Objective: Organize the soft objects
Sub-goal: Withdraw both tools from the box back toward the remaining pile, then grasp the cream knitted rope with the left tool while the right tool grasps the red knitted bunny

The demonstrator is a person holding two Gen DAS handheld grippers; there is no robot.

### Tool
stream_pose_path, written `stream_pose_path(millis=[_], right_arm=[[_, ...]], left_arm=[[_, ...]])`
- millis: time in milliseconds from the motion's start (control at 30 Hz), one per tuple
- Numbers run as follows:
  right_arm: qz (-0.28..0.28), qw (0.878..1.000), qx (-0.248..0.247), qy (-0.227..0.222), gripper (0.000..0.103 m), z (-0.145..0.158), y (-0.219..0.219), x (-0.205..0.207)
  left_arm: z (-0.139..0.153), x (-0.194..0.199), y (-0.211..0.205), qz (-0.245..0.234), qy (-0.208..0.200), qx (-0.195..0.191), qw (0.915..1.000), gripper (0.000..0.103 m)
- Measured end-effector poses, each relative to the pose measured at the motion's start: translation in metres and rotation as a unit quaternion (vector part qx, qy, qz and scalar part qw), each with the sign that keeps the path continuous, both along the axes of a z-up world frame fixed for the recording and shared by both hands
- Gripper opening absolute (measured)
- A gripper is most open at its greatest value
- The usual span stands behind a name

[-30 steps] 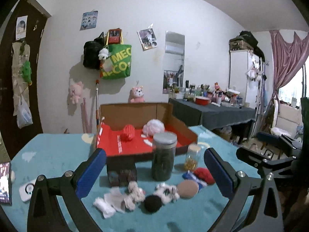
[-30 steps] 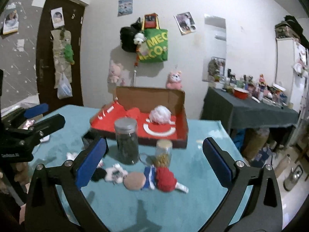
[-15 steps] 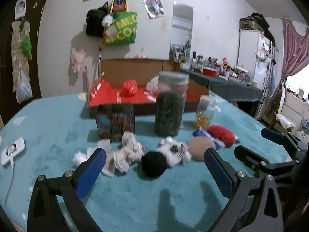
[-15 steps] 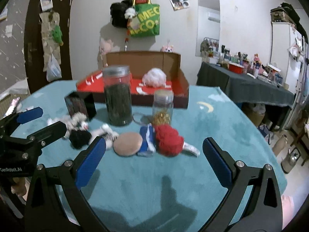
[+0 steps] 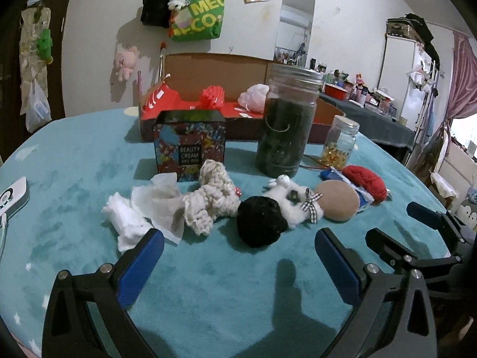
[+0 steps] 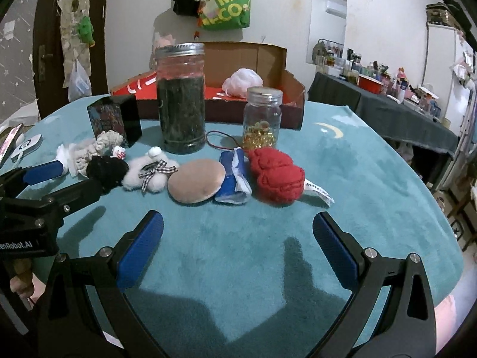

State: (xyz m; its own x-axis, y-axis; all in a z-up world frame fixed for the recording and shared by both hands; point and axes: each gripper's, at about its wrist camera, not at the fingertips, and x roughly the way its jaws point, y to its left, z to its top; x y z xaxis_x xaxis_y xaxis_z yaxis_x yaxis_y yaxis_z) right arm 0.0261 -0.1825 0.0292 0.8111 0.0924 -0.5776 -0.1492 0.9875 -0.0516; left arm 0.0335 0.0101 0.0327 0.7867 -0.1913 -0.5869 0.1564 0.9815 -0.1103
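A row of soft things lies on the teal table: white tissue [image 5: 143, 211], a cream knit piece [image 5: 211, 197], a black pompom [image 5: 259, 222], a white fluffy piece with a checked bow [image 5: 301, 201], a tan round pad [image 5: 338, 200], a blue cloth [image 6: 234, 176] and a red knit piece [image 6: 277, 177]. My left gripper [image 5: 238, 256] is open and empty just in front of the black pompom. My right gripper [image 6: 237, 235] is open and empty in front of the tan pad [image 6: 196, 180] and the red piece. A red-lined cardboard box [image 5: 190, 110] behind holds a red ball [image 5: 212, 97] and a pale puff [image 5: 253, 97].
A tall jar of dark leaves [image 5: 286, 122], a small jar of yellow capsules [image 5: 340, 144] and a patterned cream box [image 5: 189, 144] stand between the soft row and the cardboard box. A white device [image 5: 12, 198] lies at the table's left edge.
Both grippers have dropped lower and moved closer to the row of soft things, which now looks larger. Both stay open and empty.
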Motion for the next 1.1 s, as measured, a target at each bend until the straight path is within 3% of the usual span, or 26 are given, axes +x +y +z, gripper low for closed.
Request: stream_pose_path(millis=[433, 700, 933, 1100], right_arm=[[-0.004, 0.999, 0.028, 0.027, 0.102, -0.012, -0.006, 0.01], [0.001, 0.999, 0.037, 0.031, 0.102, -0.004, -0.01, 0.013], [0.004, 0.998, 0.055, 0.044, 0.102, 0.003, -0.019, 0.03], [0.001, 0.997, 0.062, 0.052, 0.102, 0.012, -0.03, 0.044]], left_arm=[[-0.002, 0.007, 0.006, 0.004, 0.029, 0.008, 0.9995, 0.103], [0.011, 0.015, 0.019, 0.008, 0.022, 0.025, 0.9994, 0.103], [0.026, 0.026, 0.019, -0.026, 0.018, 0.038, 0.9988, 0.103], [0.034, 0.04, 0.012, -0.05, 0.022, 0.053, 0.9971, 0.091]])
